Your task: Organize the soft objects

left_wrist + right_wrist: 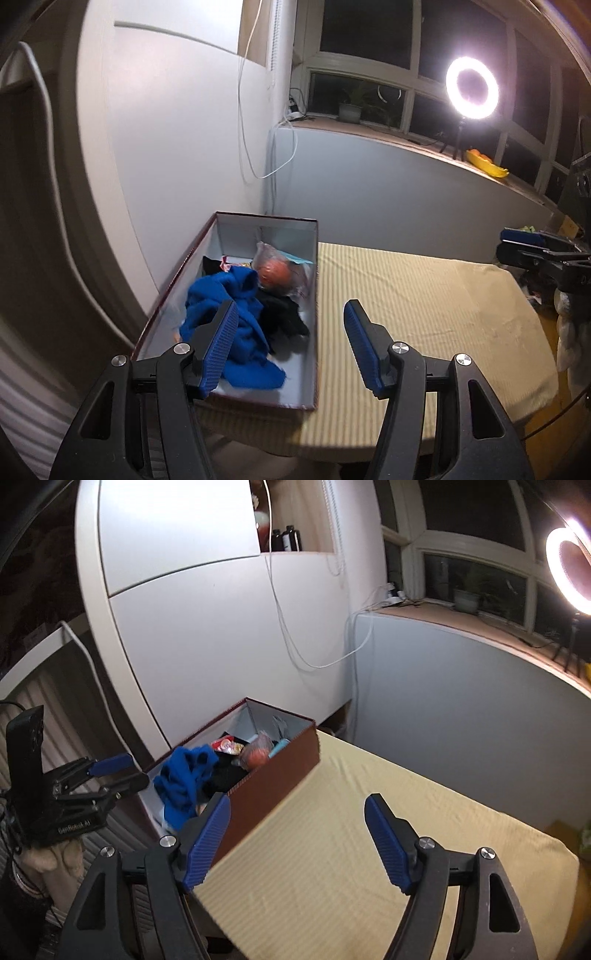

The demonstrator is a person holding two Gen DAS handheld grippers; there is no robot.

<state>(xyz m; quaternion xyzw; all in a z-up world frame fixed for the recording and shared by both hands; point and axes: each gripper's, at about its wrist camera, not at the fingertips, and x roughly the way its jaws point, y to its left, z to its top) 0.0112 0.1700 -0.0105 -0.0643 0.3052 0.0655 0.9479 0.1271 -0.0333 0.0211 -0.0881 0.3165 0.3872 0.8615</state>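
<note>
Crowding box (309, 332): blue cloth (236, 314), perhaps socks.

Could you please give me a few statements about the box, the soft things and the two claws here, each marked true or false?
1. The blue cloth lies inside the box. True.
2. The left claw is clamped on the blue cloth. False: its jaws stand apart with nothing between them.
3. The yellow striped cloth beside the box has soft things scattered on it. False: the part in view is bare.
4. A clear bag holding something orange sits in the box beyond the blue cloth. True.
5. The right claw carries a black garment. False: it is open and holds nothing; the black garment is in the box.
</note>
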